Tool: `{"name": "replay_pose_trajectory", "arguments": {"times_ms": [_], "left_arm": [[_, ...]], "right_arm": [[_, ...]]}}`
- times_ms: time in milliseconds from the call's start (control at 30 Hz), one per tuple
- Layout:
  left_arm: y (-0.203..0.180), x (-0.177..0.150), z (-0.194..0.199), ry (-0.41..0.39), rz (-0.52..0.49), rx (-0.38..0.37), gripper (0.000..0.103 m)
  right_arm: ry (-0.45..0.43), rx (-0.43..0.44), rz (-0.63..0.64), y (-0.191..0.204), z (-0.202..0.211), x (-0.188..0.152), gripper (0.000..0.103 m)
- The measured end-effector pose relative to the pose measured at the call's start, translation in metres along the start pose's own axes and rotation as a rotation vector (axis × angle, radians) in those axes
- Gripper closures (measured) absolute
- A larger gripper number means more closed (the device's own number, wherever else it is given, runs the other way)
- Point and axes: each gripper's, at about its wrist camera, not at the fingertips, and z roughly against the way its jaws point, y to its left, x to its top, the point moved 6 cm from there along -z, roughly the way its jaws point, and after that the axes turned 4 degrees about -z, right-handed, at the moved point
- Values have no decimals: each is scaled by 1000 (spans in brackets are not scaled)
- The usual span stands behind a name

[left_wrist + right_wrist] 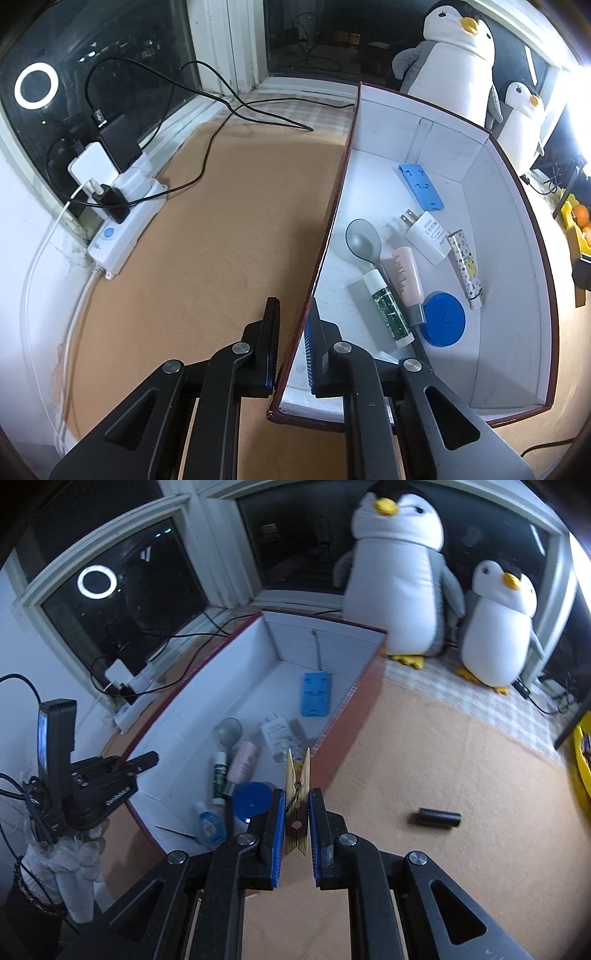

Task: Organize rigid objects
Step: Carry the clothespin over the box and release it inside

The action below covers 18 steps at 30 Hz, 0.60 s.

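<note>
Right gripper (297, 825): nearest the right wrist camera, its blue-padded jaws closed on a pale wooden clothespin (297, 805), which stands upright between the pads with its forked end pointing away.
Clothespin position: held above the tan worktop (424, 760), just in front of the box's near right wall.
Left gripper (293, 347): clamped on the left wall of the white-lined, red-edged cardboard box (509, 206), one finger outside the wall and one inside.
Left hand (62, 860): in a white glove, seen from the right wrist view at the box's near left corner.
Box contents, near end: round blue lid (443, 319); white stick with a green label (388, 308); pale pink tube with a grey cap (404, 280); patterned white tube (466, 267); small clear-and-blue bottle (208, 821), seen only from the right wrist view.
Box contents, middle: grey plastic spoon (364, 242), with its bowl toward the far end; white plug adapter (428, 236), just beside the pink tube.
Box contents, far end: flat blue rectangular piece (421, 181), apart from the rest.
Loose item: short black cylinder (439, 816), lying on the worktop right of the box.
Left edge: white power strip (125, 225) with plugs and black cables, by the window.
Far side: two plush penguins, large (399, 572) and small (498, 624), beyond the box.
</note>
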Motion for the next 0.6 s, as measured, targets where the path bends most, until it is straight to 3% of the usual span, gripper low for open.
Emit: {"name": "replay_pose_trajectory", "arguments": {"times_ms": [233,600], "left_arm": [[0,0,0,0,-1,0,92],[0,0,1,0,3,-1,92]], "right_arm": [[35,21,78,27,-18,6,92],[39,28,110,45,-46,60,92]]}}
